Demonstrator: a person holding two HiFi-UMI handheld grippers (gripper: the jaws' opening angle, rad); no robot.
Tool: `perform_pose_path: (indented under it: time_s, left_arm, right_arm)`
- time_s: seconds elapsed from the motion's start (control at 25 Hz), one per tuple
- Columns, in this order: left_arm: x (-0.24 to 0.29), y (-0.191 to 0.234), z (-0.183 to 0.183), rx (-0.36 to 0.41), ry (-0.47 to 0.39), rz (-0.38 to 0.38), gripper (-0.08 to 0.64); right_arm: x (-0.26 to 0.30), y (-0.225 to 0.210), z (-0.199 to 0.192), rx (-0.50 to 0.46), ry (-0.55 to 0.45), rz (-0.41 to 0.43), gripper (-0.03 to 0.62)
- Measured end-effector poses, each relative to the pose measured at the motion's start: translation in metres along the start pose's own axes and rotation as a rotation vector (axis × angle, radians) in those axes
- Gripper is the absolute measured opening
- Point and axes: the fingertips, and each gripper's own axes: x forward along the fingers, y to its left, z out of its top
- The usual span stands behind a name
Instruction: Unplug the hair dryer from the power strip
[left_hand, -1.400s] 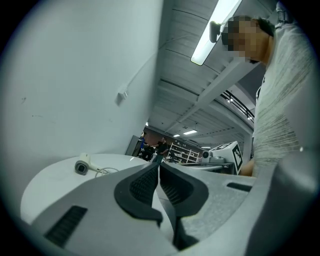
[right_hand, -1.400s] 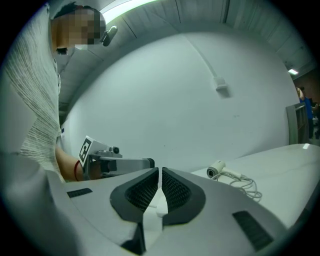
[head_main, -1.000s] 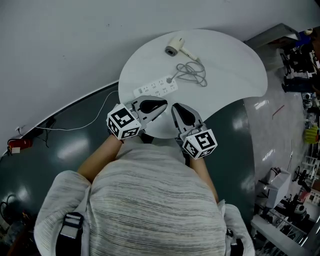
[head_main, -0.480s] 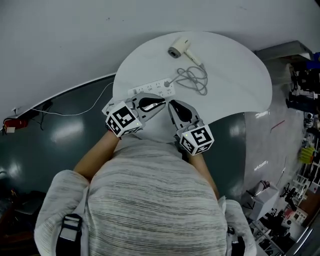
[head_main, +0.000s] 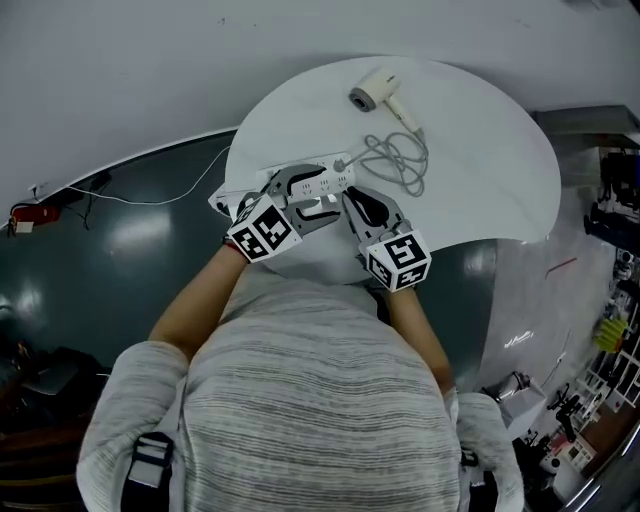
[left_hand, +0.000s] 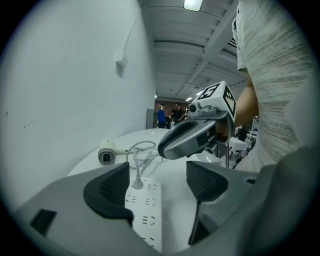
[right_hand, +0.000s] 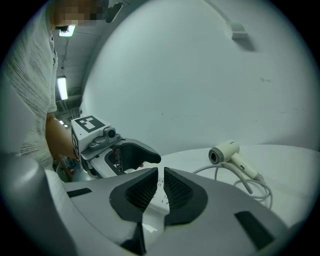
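Observation:
The white hair dryer (head_main: 378, 88) lies at the far side of the round white table (head_main: 490, 130), its cord (head_main: 400, 160) coiled beside it. The plug (head_main: 342, 160) sits in the white power strip (head_main: 325, 180). My left gripper (head_main: 318, 192) hangs over the strip with its jaws opening; in the left gripper view the power strip (left_hand: 145, 210) and plug (left_hand: 136, 184) lie between the jaws of the left gripper (left_hand: 157, 185), untouched. My right gripper (head_main: 356, 200) is shut and empty, just right of the strip. The right gripper view shows the hair dryer (right_hand: 225, 151) ahead.
A dark floor surrounds the table, with a thin cable (head_main: 150, 198) running left from the strip to the wall. Cluttered benches (head_main: 610, 220) stand at the far right. The grey wall (head_main: 150, 70) runs behind the table.
Both grippers have moved forward and down toward the power strip. The left gripper's jaws, shut before, now stand apart over the strip. The right stays shut.

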Motion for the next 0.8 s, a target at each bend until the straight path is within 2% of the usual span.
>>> perform_pose_path:
  time_s: [0.12,0.48,0.6,0.72,0.8]
  left_arm:
    - [0.009,0.006,-0.010,0.047,0.042,0.001,0.372]
    - [0.049,0.028,-0.049,0.180,0.240,-0.006,0.440]
    - [0.063,0.032,-0.064,0.185,0.310,-0.019,0.466]
    - [0.074,0.034,-0.076,0.182,0.356,-0.026,0.472]
    - [0.079,0.034,-0.082,0.182,0.383,-0.031,0.474]
  right_arm:
    - [0.010,-0.006,-0.007,-0.018,0.037,0.018,0.029]
    - [0.023,-0.019,-0.027,-0.032,0.105,0.032,0.031]
    - [0.024,-0.020,-0.032,-0.033,0.119,0.039,0.039]
    - [0.026,-0.023,-0.037,-0.033,0.140,0.047,0.086]
    - [0.027,-0.024,-0.038,-0.033,0.150,0.045,0.096]
